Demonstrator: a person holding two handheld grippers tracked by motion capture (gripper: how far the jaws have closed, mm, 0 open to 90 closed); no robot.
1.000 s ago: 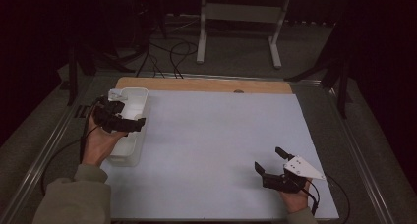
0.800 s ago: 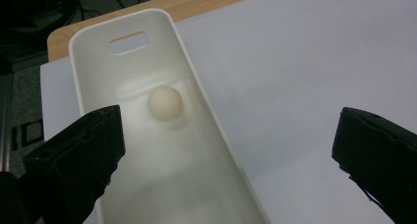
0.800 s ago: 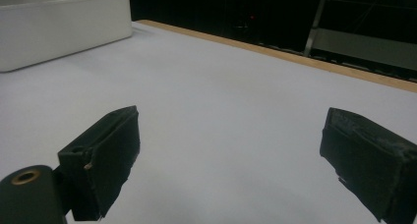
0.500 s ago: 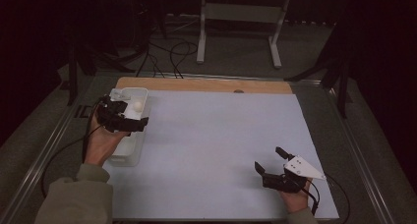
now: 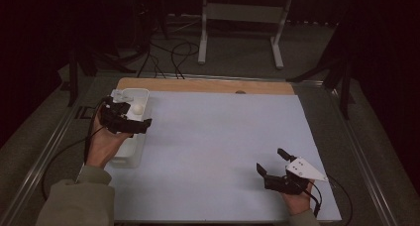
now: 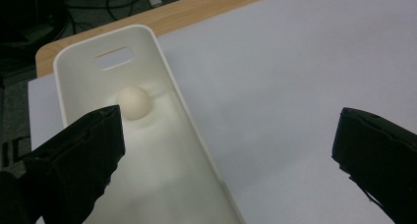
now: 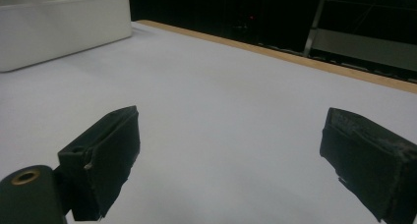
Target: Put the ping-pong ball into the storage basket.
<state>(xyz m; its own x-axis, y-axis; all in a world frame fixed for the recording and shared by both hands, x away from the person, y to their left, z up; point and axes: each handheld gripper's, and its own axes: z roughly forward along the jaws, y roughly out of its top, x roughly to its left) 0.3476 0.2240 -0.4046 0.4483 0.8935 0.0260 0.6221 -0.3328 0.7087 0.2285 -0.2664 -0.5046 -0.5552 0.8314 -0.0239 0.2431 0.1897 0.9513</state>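
From my station the relation that matters is how the small white ball [image 6: 133, 101] lies from the left tongs [image 5: 130, 121]: it sits ahead of them, toward the far end of the long white tray [image 6: 192, 121], just short of the slot-shaped handle cutout in the tray's end wall. In the left gripper view the ball shows just above the tip of the left-hand jaw, so my opening is offset to one side of it rather than centred. The left tongs are released, jaws spread wide with nothing between them, and I judge them to be hovering above the tray. The tray's long axis runs away from me along the left edge of the counter [image 5: 223, 137], so any approach should travel along that axis, between the walls. The right tongs [image 5: 274, 165] are also released and empty, resting low near the counter's near right corner, well apart from the tray; the left hand [image 5: 101, 141] is plainly the nearer one. I can read no brand, label or writing on the ball, tray or counter.
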